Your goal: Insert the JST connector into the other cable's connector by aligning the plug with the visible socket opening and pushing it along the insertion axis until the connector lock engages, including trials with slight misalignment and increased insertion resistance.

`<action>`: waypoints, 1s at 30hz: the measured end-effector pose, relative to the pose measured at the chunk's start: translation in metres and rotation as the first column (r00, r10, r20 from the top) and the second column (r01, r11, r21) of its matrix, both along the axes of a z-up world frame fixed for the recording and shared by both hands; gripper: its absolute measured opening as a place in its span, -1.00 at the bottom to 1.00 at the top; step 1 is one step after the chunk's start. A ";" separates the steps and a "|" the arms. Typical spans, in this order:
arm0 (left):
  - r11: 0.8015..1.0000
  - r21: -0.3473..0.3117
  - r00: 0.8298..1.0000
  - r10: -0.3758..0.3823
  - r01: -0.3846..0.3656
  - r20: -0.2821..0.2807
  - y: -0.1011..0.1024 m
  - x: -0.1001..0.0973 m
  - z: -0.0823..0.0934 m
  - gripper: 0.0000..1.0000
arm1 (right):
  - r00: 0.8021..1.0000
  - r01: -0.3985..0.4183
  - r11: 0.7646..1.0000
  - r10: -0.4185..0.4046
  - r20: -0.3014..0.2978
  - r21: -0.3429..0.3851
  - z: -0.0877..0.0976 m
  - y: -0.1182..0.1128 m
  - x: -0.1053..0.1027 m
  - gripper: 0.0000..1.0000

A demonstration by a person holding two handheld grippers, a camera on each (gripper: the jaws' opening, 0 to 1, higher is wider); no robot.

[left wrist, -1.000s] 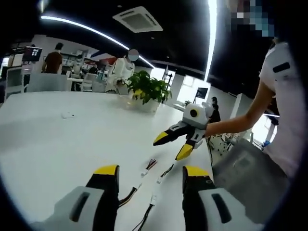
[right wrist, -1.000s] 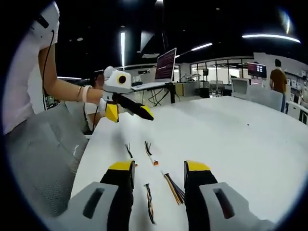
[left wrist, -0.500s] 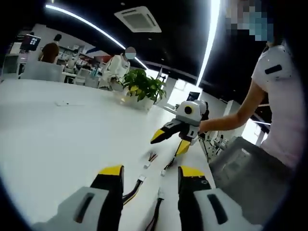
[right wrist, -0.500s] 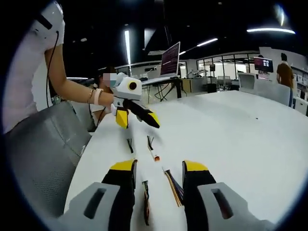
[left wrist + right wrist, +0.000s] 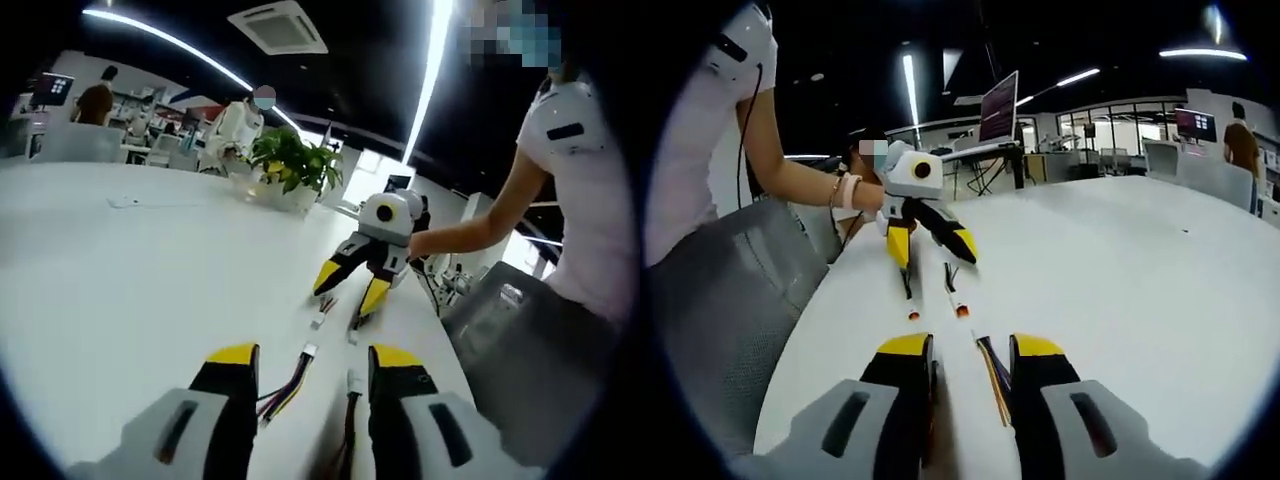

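Both my grippers hang low over the white table, jaws apart, gripping nothing — left gripper, right gripper. The two cables lie side by side near the table's edge by the chair, connectors unmated — I judge I'm lining up for pickup.

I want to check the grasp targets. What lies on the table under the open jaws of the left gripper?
Under the left gripper two cables lie on the white table: one with coloured wires and one dark, each with a white connector end. Their near parts are hidden below the jaws.
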State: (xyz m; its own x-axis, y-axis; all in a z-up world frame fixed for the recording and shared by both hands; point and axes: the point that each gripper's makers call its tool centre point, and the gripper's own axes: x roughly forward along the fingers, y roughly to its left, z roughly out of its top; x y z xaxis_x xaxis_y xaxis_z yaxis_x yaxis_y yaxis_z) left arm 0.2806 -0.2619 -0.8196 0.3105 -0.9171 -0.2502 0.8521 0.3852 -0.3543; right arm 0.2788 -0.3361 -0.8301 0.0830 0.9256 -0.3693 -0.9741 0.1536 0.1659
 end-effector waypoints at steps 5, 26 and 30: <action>1.000 -0.025 1.000 -0.018 0.018 0.020 -0.010 0.003 -0.002 -0.29 | 1.000 0.005 1.000 -0.005 -0.016 0.027 -0.007 0.004 0.007 -0.42; 0.998 0.003 0.991 -0.064 0.065 0.121 -0.024 0.007 -0.011 -0.69 | 0.991 -0.118 0.991 0.114 0.070 0.058 -0.012 0.008 0.004 -0.86; 0.997 0.015 0.989 -0.080 0.078 0.123 -0.024 0.008 -0.014 -0.73 | 0.992 -0.110 0.992 0.105 0.072 0.060 -0.012 0.007 0.006 -0.88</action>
State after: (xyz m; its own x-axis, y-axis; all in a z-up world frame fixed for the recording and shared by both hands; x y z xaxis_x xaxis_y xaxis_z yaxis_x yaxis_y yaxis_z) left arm 0.2886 -0.2861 -0.8333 0.2663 -0.9375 -0.2242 0.9170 0.3180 -0.2407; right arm 0.2848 -0.3288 -0.8426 0.0049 0.9519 -0.3063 -0.9938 0.0387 0.1046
